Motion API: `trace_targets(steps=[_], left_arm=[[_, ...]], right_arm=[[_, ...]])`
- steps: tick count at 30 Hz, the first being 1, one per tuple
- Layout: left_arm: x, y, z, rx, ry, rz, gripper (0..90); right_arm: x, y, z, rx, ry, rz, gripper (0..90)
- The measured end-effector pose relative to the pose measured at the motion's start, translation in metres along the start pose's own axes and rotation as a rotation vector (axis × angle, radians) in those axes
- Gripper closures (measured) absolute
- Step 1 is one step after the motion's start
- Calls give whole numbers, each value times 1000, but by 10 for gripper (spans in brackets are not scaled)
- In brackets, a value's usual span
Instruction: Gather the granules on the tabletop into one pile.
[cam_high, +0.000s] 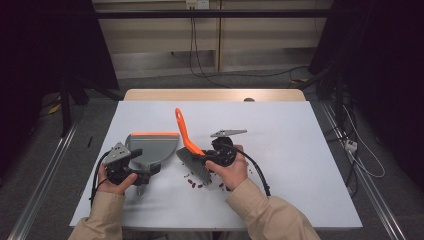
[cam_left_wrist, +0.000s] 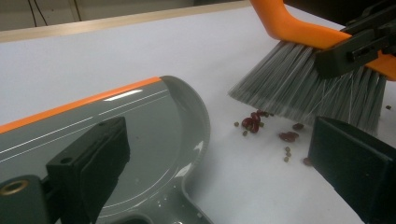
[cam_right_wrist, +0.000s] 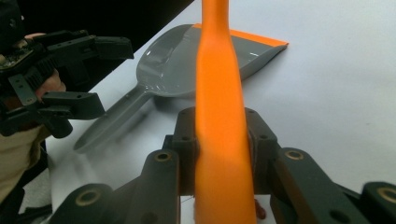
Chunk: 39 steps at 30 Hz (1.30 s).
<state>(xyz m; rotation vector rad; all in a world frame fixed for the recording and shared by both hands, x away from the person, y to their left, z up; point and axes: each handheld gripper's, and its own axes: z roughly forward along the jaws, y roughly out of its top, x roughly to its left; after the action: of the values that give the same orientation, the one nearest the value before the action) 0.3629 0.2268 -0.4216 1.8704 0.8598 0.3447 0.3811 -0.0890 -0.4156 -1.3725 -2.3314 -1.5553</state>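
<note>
A grey dustpan with an orange lip lies flat on the white table. My left gripper is open, its jaws set wide on either side of the pan's handle, near the pan. My right gripper is shut on the orange handle of a brush; in the right gripper view the handle runs up between the closed jaws. The grey bristles rest on the table just right of the pan. Several red and green beans lie scattered under and beside the bristles, also in the high view.
A wooden strip borders the table's far edge, with cables on the floor beyond. Metal rails run along both sides of the table. The right half of the tabletop is bare white surface.
</note>
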Motion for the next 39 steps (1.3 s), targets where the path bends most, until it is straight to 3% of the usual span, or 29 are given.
trace_targets(steps=[6,13,14,16,18,20,39], left_arm=[[1,0,-1,0,4,-4,53],[1,1,-2,-5,5,-4,53],[1,1,-2,-6,5,-4,53],[1,1,-2,-8,5,-3,53],[1,1,-2,-9,6,-5,53],[1,1,-2,-10,5,-6,53],[0,1,-1,-8,7,-7,53]], right_arm=[[10,-2,9,1,26,28,710],[19,-13,24,61,40,72,710],[18,-16,27,75,35,79,710],[16,-19,30,88,-27,57,711],[9,-18,29,96,-31,108,711],[6,-19,28,103,-62,90,709],[-20,-21,0,87,-151,126,706]])
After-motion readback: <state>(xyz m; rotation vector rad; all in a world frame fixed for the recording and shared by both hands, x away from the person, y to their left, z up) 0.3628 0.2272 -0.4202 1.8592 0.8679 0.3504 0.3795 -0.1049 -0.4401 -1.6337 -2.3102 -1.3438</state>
